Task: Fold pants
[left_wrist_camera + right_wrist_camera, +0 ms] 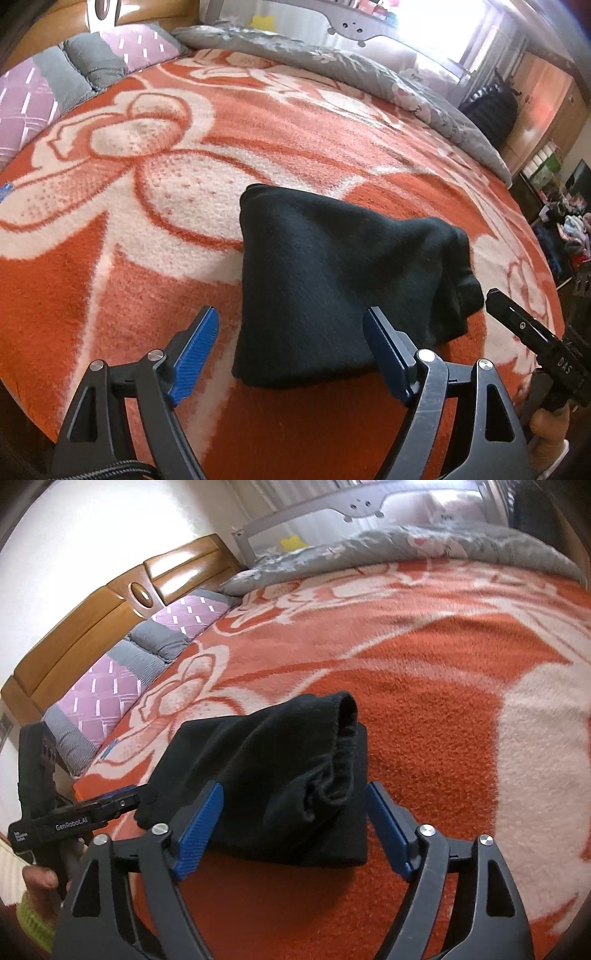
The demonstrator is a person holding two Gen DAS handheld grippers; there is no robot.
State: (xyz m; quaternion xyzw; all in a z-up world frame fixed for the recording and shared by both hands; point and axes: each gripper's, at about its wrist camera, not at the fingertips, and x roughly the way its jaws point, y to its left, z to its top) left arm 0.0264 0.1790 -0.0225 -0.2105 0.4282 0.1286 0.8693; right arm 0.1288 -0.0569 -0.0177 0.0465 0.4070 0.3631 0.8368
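The black pants (325, 280) lie folded into a compact bundle on the orange and white blanket (147, 206). My left gripper (291, 332) is open and empty, its blue fingers just short of the bundle's near edge. The pants also show in the right wrist view (273, 775), with the elastic waistband on the right side. My right gripper (295, 812) is open and empty, hovering at the bundle's near edge. The right gripper's body (532, 332) appears at the right edge of the left wrist view. The left gripper's body (74, 819) appears at the left of the right wrist view.
A grey patterned quilt (332, 62) lies along the far side of the bed. Purple and grey pillows (122, 672) rest against the wooden headboard (92, 616). A grey bed rail (332, 506) stands behind. Furniture and clutter (554, 192) stand off the bed's right edge.
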